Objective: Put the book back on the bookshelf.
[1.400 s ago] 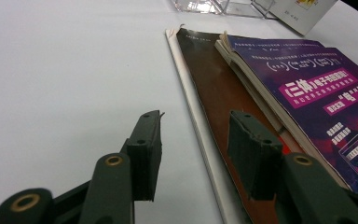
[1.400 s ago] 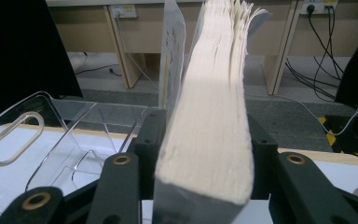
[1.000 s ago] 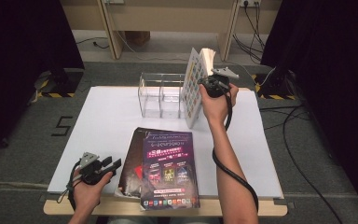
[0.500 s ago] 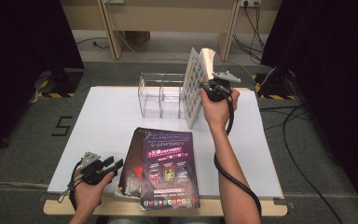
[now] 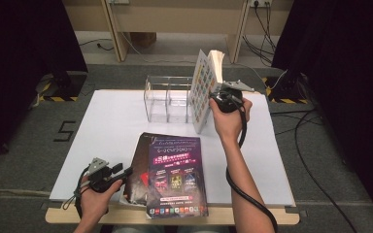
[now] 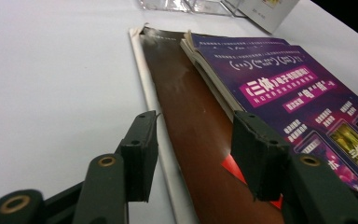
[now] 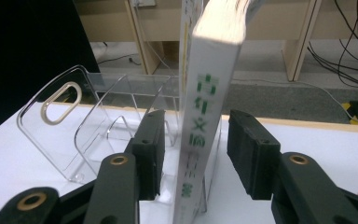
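The right gripper's (image 7: 191, 154) fingers (image 7: 150, 149) stand wide either side of an upright book's (image 7: 205, 126) spine, not pressing it; the book stands at the clear rack's (image 5: 167, 99) three o'clock end, at the desk's (image 5: 111, 121) twelve o'clock side; unheld, it could tip off the rack. The left gripper's (image 6: 193, 156) fingers (image 6: 142, 151), just opening and empty, straddle the edge of a brown magazine (image 6: 200, 154) at six o'clock; the purple one (image 6: 298, 102) overlaps it, so a grab may drag both.

Cables (image 5: 315, 145) trail over the grey floor (image 5: 349, 194) past my white table (image 5: 111, 121), and wooden legs (image 5: 114, 29) stand beyond a dark curtain (image 5: 24, 43).
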The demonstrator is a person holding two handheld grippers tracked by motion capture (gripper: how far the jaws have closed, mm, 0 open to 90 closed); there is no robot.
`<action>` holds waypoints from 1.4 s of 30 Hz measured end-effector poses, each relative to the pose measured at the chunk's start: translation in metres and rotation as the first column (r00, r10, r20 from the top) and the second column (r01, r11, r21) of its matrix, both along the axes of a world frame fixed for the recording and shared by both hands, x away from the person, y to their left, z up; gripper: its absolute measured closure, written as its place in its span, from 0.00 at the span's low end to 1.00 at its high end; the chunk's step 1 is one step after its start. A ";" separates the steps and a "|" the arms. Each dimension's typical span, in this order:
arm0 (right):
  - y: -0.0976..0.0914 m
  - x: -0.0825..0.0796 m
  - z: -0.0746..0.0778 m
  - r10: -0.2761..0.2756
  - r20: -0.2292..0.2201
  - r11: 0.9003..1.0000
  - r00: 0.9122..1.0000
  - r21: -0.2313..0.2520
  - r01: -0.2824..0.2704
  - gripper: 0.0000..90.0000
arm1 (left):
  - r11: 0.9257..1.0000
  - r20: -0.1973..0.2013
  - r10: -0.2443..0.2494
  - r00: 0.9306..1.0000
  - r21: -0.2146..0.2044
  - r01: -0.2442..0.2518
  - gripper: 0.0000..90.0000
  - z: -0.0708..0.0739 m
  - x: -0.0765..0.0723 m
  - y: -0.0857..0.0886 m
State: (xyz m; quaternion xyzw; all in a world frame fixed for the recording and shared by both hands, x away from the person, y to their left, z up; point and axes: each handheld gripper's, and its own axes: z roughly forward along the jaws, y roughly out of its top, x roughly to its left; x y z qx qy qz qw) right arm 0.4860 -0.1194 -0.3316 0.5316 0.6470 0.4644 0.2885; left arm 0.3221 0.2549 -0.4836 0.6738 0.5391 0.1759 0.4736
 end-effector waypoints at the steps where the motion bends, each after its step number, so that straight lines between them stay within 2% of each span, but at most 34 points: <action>1: -0.001 -0.002 -0.001 0.001 -0.004 1.000 1.000 0.001 -0.001 0.64 | 1.000 0.001 -0.004 1.000 -0.001 0.004 0.55 0.000 0.000 -0.001; 7: -0.006 -0.011 -0.009 0.015 -0.034 1.000 0.999 0.010 -0.015 0.64 | 1.000 0.005 -0.020 1.000 0.002 0.020 0.55 0.002 0.002 -0.006; 11: -0.008 -0.016 -0.018 0.030 -0.072 1.000 0.997 0.008 -0.030 0.65 | 0.999 0.003 -0.045 0.999 -0.004 0.045 0.55 0.005 0.006 -0.014; 16: -0.007 -0.021 -0.028 0.056 -0.112 0.998 0.992 -0.001 -0.056 0.67 | 0.997 -0.014 -0.073 0.997 0.000 0.073 0.56 0.006 0.013 -0.022; 20: -0.005 -0.022 -0.039 0.067 -0.150 0.998 0.986 0.002 -0.068 0.68 | 0.996 -0.039 -0.091 0.995 -0.012 0.090 0.58 0.006 0.022 -0.027; 28: -0.001 -0.024 -0.065 0.099 -0.228 0.995 0.969 0.015 -0.099 0.76 | 0.992 -0.091 -0.122 0.988 -0.025 0.120 0.64 0.002 0.036 -0.039; 29: 0.000 -0.025 -0.072 0.104 -0.251 0.994 0.962 0.011 -0.104 0.81 | 0.992 -0.106 -0.123 0.987 -0.029 0.121 0.66 0.000 0.038 -0.041; 30: 0.000 -0.025 -0.072 0.104 -0.251 0.994 0.962 0.011 -0.104 0.81 | 0.992 -0.106 -0.123 0.987 -0.029 0.121 0.67 0.000 0.038 -0.041; 31: 0.000 -0.025 -0.075 0.109 -0.263 0.994 0.959 0.011 -0.110 0.82 | 0.992 -0.111 -0.124 0.986 -0.030 0.122 0.67 0.000 0.039 -0.042; 32: 0.000 -0.025 -0.082 0.116 -0.288 0.993 0.951 0.011 -0.118 0.86 | 0.992 -0.115 -0.125 0.985 -0.028 0.123 0.71 -0.001 0.040 -0.042; 33: 0.000 -0.025 -0.082 0.116 -0.288 0.993 0.951 0.011 -0.118 0.86 | 0.992 -0.120 -0.126 0.985 -0.026 0.124 0.71 -0.001 0.041 -0.042; 35: 0.000 -0.026 -0.092 0.116 -0.320 0.993 0.940 0.004 -0.121 0.88 | 0.993 -0.131 -0.117 0.984 -0.026 0.114 0.75 -0.002 0.042 -0.042; 36: 0.000 -0.026 -0.092 0.116 -0.320 0.993 0.940 0.004 -0.121 0.88 | 0.993 -0.131 -0.117 0.984 -0.026 0.114 0.76 -0.002 0.042 -0.042; 38: 0.000 -0.026 -0.098 0.121 -0.338 0.992 0.933 0.002 -0.128 0.90 | 0.993 -0.137 -0.115 0.984 -0.027 0.112 0.77 -0.003 0.043 -0.042; 39: 0.001 -0.026 -0.104 0.127 -0.353 0.991 0.927 0.004 -0.135 0.90 | 0.993 -0.141 -0.119 0.983 -0.026 0.117 0.78 -0.003 0.044 -0.043; 42: 0.003 -0.026 -0.109 0.130 -0.363 0.990 0.923 0.002 -0.138 0.91 | 0.993 -0.143 -0.120 0.982 -0.035 0.116 0.78 -0.003 0.043 -0.045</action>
